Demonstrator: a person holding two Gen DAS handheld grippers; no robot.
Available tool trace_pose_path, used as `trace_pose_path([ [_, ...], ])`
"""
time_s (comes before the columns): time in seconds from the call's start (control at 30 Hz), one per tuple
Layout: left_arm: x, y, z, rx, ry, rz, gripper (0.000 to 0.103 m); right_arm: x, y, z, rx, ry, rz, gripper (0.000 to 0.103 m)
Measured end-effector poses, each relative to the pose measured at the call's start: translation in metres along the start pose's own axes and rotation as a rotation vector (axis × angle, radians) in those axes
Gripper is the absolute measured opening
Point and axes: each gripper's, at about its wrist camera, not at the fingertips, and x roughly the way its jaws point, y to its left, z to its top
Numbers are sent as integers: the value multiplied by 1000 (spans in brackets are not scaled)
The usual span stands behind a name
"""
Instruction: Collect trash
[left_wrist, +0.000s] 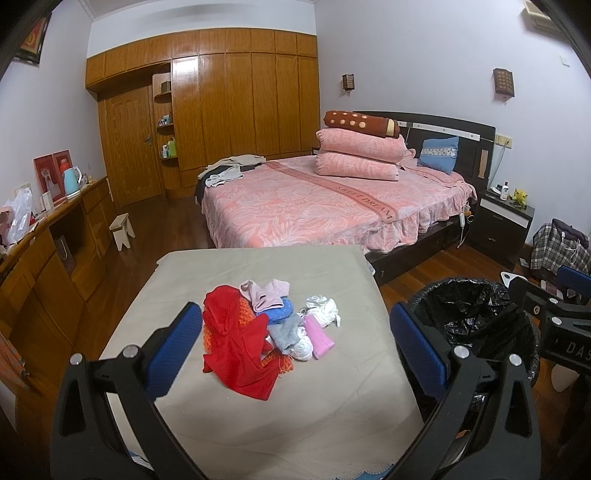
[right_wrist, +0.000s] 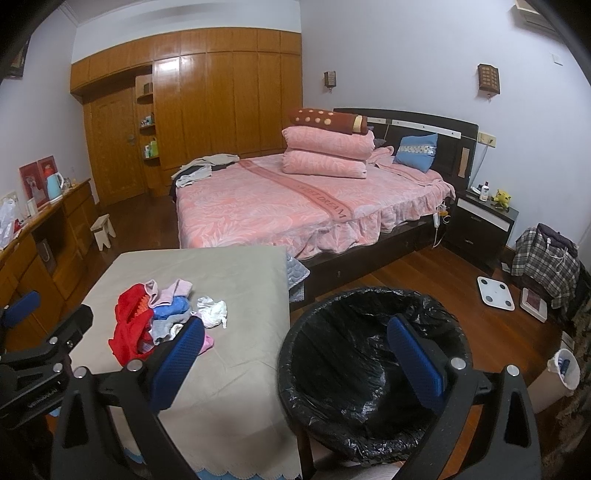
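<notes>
My left wrist cam: sits above near edge of table, looks forward across it toward bed and wardrobe; bin at right edge. My right wrist cam: same heading, shifted right, close over bin, table at left. Shared: table, cloth pile, bin, bed, wardrobe, nightstand.

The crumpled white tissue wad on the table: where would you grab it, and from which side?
Grip the crumpled white tissue wad across its bunched middle, coming down from above with the left tool. It lies loose at the right edge of the clothes pile, on the side toward the black-lined bin, so its right flank is free.
</notes>
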Motion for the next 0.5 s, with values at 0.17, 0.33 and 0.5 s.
trace_pose_path([
  [0.17, 2, 3, -2, -3, 3, -1, 98, 1, 14, 2, -3, 3, 7, 97],
  [0.33, 1, 6, -3, -5, 5, -1, 98, 5, 31, 5, -6, -1, 18, 97],
  [0.5, 15, 13, -6, -17, 11, 2, 98, 10, 30, 3, -11, -2, 30, 97],
])
